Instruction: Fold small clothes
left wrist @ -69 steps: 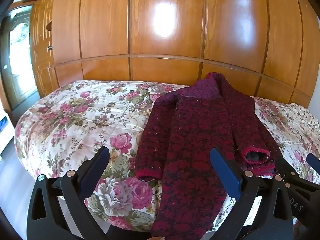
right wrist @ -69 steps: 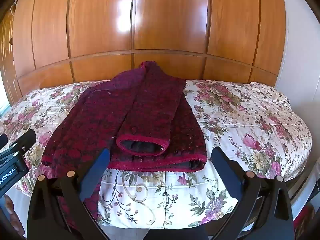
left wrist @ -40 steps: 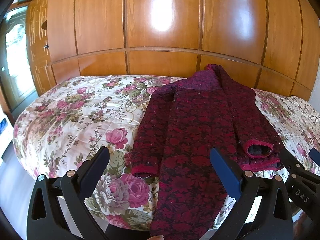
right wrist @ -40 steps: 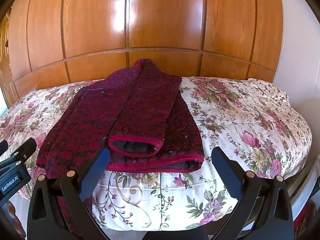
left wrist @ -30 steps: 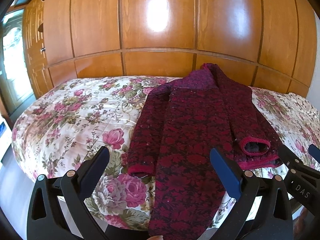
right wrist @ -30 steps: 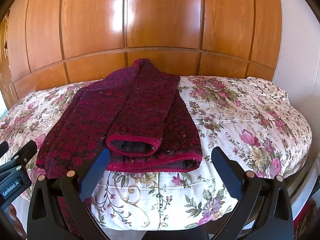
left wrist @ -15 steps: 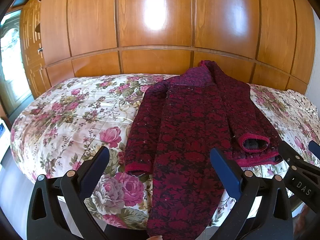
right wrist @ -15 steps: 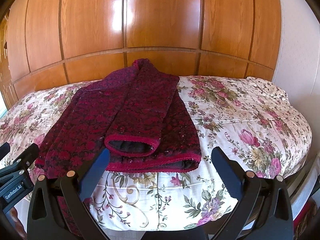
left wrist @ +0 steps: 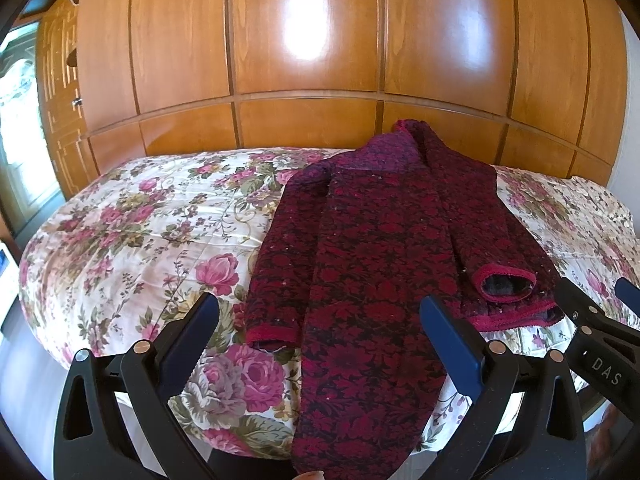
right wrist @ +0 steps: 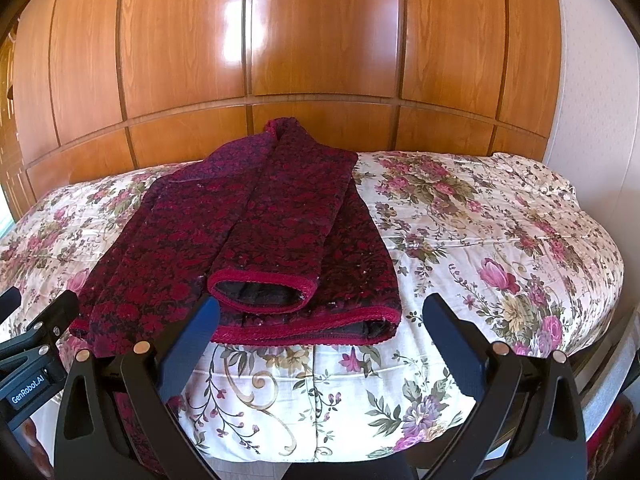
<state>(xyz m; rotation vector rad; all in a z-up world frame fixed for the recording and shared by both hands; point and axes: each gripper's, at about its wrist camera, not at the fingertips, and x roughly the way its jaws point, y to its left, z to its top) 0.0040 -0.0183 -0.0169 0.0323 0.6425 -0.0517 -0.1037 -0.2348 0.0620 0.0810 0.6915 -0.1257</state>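
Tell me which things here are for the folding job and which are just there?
For the job:
- dark red jacket
- left gripper, open
- right gripper, open

Just there:
- flowery bedspread
- wooden wardrobe

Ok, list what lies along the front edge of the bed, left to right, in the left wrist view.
Bare floral bedspread → unfolded left sleeve cuff → long front panel hanging over the edge → folded-in sleeve's open cuff → the right tool, coming in at the frame's right edge.
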